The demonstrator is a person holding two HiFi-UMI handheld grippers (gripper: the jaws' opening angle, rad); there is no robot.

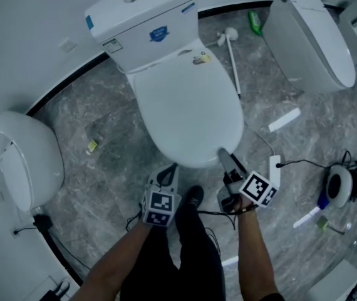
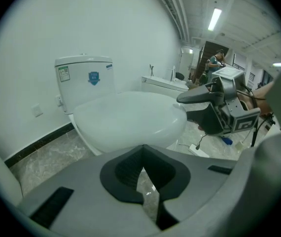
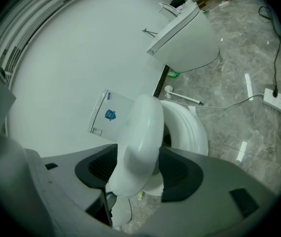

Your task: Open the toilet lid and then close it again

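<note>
White plastic toilet lid (image 1: 188,105) lies low over the bowl on the grey marble floor (image 1: 103,162), its front rim lifted a little off the seat. At the lid's five o'clock, the right gripper (image 1: 223,155) has its fingers set wide and clamped on that rim. At six o'clock, the left gripper (image 1: 169,170) hangs just beside the rim, fingers pressed together, empty.
</note>
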